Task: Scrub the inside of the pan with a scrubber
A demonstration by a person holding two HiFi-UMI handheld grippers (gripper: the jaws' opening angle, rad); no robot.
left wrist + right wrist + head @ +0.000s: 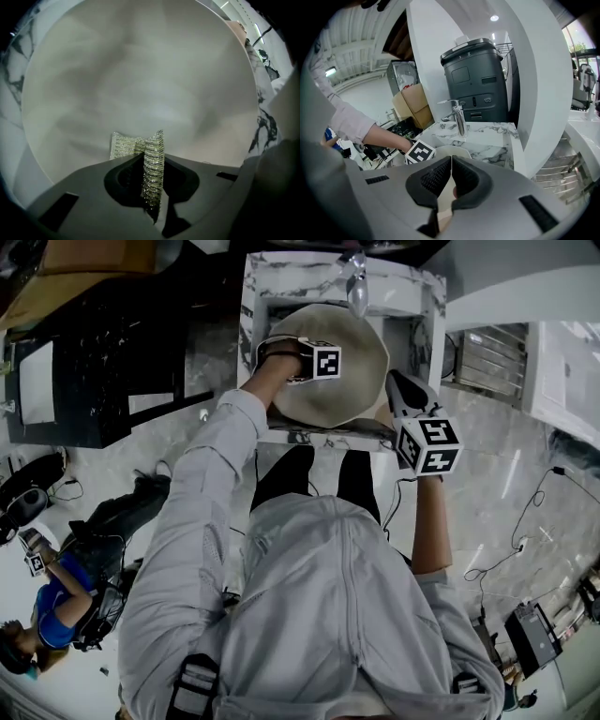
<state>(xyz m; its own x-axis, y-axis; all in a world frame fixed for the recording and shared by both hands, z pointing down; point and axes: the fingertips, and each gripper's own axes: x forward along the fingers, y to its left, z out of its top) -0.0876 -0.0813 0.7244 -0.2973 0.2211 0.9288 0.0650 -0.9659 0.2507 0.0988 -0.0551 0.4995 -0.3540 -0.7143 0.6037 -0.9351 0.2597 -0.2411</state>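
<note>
Pan scrubbing at the sink.
I had the left gripper pinched tight on the scrubber inside the pan; the right gripper was clamped onto the pan's edge.

Arm outstretched, left hand-held gripper clamps the scrubber; right hand-held gripper pinches the pan.

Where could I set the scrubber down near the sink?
Bare marble ledge beside the faucet, bounded by the white panel. The basin is crowded: the pan fills it, left gripper with scrubber inside, right gripper clamped on its rim.
</note>
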